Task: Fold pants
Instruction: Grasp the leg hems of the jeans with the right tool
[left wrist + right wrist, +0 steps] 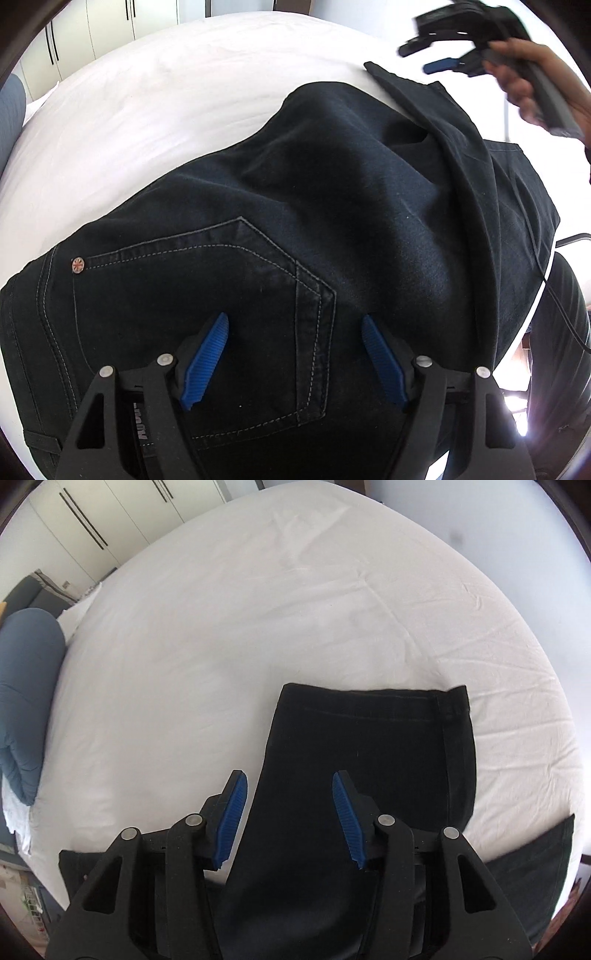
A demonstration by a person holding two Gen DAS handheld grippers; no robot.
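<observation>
Currently, pants lie on the bed, dark denim on a white sheet, already doubled at least once; a leg end lies flat with its hem square to the right wrist view.

Key relation: the garment's long axis runs from the seat w/ back pocket, directly under the left gripper, out toward the hem under the right gripper. Left gripper hovers low over the pocket, jaws apart, nothing between the pads; contact w/ the cloth can't be confirmed. Right gripper: jaws also apart, straddling the folded leg's left edge from above, holding nothing. In the left wrist view the right gripper is raised off the far corner of the fabric, hand on its handle, motion-blurred.

Judgement: left is nearer the waist end, right nearer the hem end. Next fold likely carries one end over the other along that axis, so each gripper takes the end it already faces.

Fault noted: a ridge of loose cloth stands up across the right side in the left wrist view; not flat. Prob. needs smoothing or it gets locked into the fold.

Containers: none in view. Off the work area: blue pillow at bed's left edge, wardrobe doors behind. Thin cable crosses the fabric's right margin; possible snag.
</observation>
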